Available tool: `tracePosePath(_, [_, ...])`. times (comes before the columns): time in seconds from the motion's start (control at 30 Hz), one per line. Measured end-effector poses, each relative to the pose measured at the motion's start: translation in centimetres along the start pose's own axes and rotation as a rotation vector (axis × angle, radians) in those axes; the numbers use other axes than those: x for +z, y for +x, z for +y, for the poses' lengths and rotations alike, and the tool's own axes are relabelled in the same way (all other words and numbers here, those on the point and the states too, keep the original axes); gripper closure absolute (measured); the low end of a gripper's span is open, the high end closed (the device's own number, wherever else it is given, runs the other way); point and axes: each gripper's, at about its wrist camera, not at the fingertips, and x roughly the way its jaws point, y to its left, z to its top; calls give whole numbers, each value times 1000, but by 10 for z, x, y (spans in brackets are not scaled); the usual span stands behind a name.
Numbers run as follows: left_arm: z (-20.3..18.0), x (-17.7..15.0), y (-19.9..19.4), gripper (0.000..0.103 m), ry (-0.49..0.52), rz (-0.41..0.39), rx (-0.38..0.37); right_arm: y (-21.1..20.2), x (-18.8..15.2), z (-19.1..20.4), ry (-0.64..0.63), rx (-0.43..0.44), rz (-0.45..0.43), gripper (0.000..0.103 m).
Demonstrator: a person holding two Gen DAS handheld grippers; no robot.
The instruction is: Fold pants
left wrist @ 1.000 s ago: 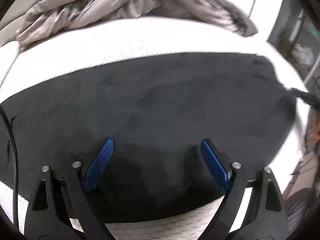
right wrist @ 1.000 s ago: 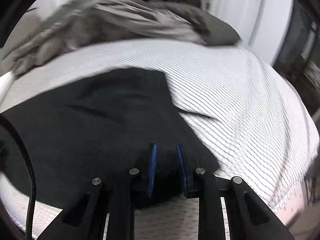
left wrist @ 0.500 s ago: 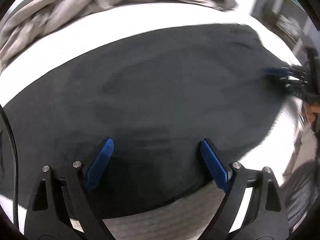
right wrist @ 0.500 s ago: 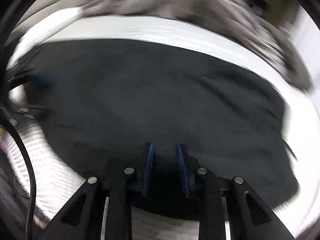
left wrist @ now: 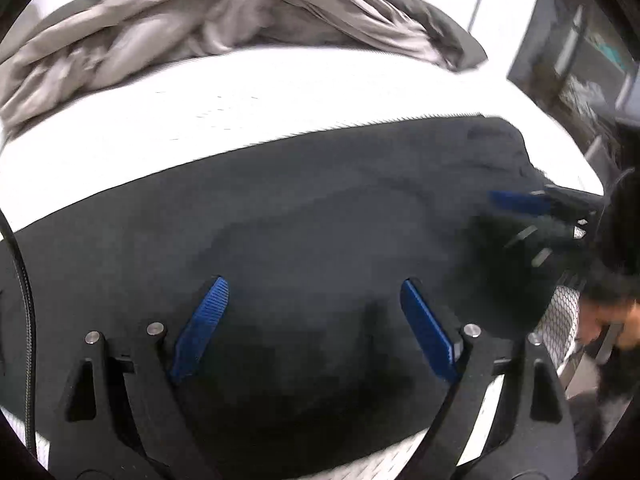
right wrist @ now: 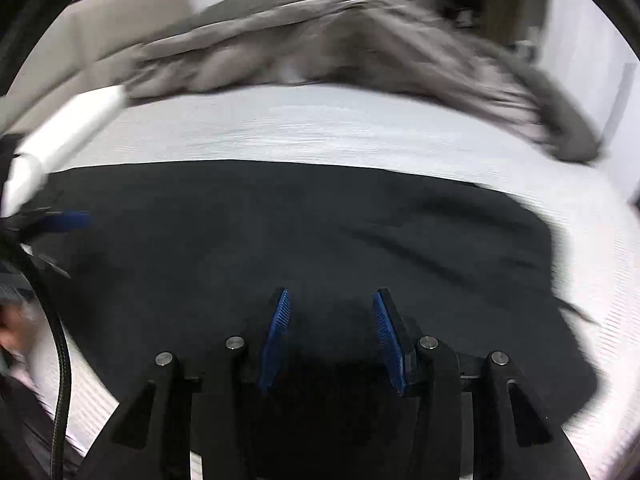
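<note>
Black pants (left wrist: 320, 208) lie flat in a wide folded slab on the white bed sheet (left wrist: 240, 112). My left gripper (left wrist: 313, 282) hovers over their near edge, jaws wide open and empty. In the right wrist view my right gripper (right wrist: 331, 293) stands over the near edge of the pants (right wrist: 280, 220). Its jaws are opening; the cloth lies below them and the pads do not press on it. At the pants' right end, the left wrist view also shows the right gripper (left wrist: 516, 218), blurred.
A crumpled grey duvet (left wrist: 200, 28) is heaped along the far side of the bed (right wrist: 320, 128). Dark furniture (left wrist: 580, 60) stands past the bed's right end. A hand (left wrist: 604, 320) shows at the right rim, a white sleeve (right wrist: 68, 128) at the left.
The right gripper's pads have spread apart. Its view swung from the pants' right corner to face across the whole slab. The left view shifted, and the right gripper came into it.
</note>
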Motion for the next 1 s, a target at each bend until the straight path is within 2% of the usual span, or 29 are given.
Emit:
tracePosePath(0.07, [-4, 5, 24, 16, 16, 61, 54, 21, 3, 22, -53, 20, 55, 59])
tracePosePath(0.13, [6, 3, 39, 16, -11, 102, 93, 40, 3, 20, -123, -55, 95, 59])
tracePosePath(0.17, [13, 3, 39, 16, -23, 96, 92, 43, 1, 21, -137, -88, 92, 59])
tracePosePath(0.2, [22, 1, 37, 16, -29, 92, 100, 40, -2, 10, -144, -148, 89, 58])
tracePosePath(0.27, [40, -7, 30, 16, -55, 87, 133, 34, -9, -28, -111, -327, 85, 57])
tracePosePath(0.33, [61, -13, 25, 16, -93, 83, 165, 23, -27, -88, -25, -497, 107, 59])
tracePosePath(0.37, [67, -14, 23, 16, -106, 82, 167, 20, -28, -105, 24, -517, 115, 57])
tracePosePath(0.4, [71, -15, 20, 16, -112, 80, 164, 8, -36, -131, 129, -447, 87, 56])
tracePosePath(0.47, [73, -10, 14, 18, -131, 62, 162, -7, -37, -155, 259, -325, 47, 56])
tracePosePath(0.57, [87, -2, 6, 18, -156, -2, 149, -32, -31, -161, 325, -238, -42, 61])
tracePosePath(0.63, [94, -2, 9, 18, -170, 1, 150, -28, -30, -166, 325, -250, -27, 63])
tracePosePath(0.7, [101, -6, 17, 18, -166, 57, 192, -9, -38, -171, 307, -261, 43, 63])
tracePosePath(0.73, [106, -4, 22, 18, -155, 76, 209, -10, -49, -167, 291, -259, 50, 63])
tracePosePath(0.8, [108, -4, 17, 18, -138, 65, 198, -17, -47, -166, 285, -275, 60, 62])
tracePosePath(0.93, [107, 1, 12, 18, -169, 26, 172, -27, -20, -163, 334, -247, -37, 62])
tracePosePath(1.0, [98, 7, 15, 18, -157, 12, 171, -22, -11, -147, 330, -258, -56, 62])
